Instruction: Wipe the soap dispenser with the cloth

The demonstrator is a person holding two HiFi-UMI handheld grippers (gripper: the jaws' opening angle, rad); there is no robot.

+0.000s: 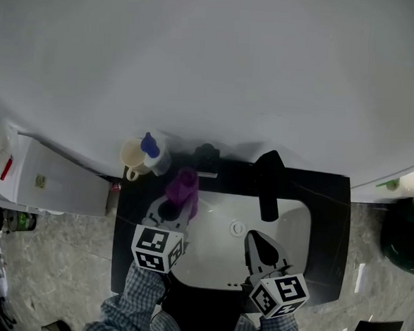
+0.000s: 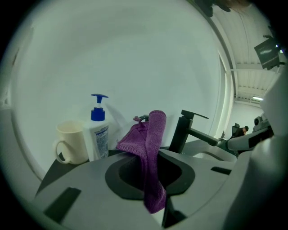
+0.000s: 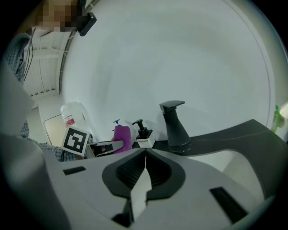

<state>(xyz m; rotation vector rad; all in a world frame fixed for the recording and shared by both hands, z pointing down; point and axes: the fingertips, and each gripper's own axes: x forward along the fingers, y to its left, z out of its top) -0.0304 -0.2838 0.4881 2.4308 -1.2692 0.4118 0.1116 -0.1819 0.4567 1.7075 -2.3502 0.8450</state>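
Because its jaws were clamped on the purple cloth (image 2: 150,152), the left gripper (image 1: 178,204) held it upright at the sink's (image 1: 293,224) 10 o'clock, apparently to reach the soap dispenser (image 3: 144,136) at its 12 o'clock. The right gripper (image 1: 253,239), jaws together and empty, waited over the basin.

My right gripper (image 3: 145,155), jaws pressed together tip to tip.
Past them, mid-frame: black faucet (image 3: 174,128), soap dispenser (image 3: 145,134) left of it, purple cloth (image 3: 121,138) further left.
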